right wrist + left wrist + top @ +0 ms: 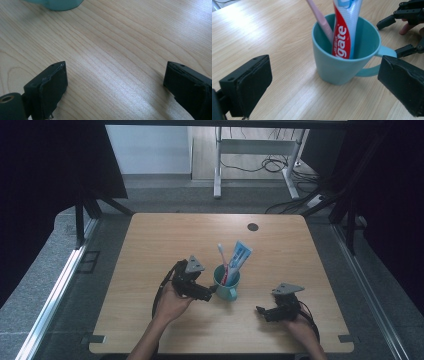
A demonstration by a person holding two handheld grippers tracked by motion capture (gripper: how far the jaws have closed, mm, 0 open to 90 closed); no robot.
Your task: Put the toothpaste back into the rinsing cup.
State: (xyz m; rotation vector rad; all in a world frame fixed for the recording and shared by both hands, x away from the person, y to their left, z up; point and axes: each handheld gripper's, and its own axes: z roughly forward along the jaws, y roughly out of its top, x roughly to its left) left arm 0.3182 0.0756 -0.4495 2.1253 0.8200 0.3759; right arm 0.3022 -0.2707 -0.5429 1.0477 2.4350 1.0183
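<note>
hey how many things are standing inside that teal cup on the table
2: a pink toothbrush leaning at the left and a toothpaste tube beside it at the right, both upright in the cup. Anything smaller at the bottom would be hidden.

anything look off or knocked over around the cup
Nothing stands out. The teal cup stands upright on the wooden table, with the pink toothbrush and the toothpaste tube leaning inside it. No spill or damage shows. The left gripper is open in front of the cup.
</note>
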